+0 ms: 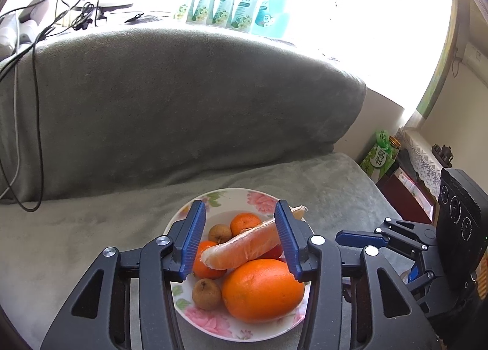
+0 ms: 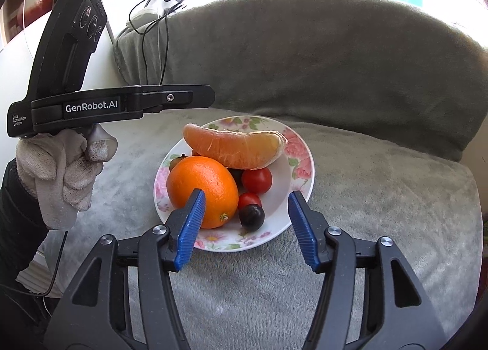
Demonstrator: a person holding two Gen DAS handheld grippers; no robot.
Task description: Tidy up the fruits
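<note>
Above the floral plate (image 2: 300, 188), both grippers' jaws gape wide.

Black linkage arms with silver screws and ribbed blue pads (image 2: 189, 225) are seen on both grippers; "GenRobot.AI" is printed in white on the left gripper (image 2: 170, 97), above a white knit glove (image 2: 61, 167).

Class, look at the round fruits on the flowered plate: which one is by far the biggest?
The large orange, at the plate's left side in the right wrist view. It dwarfs the red tomatoes, the dark grape and the small mandarins.
</note>
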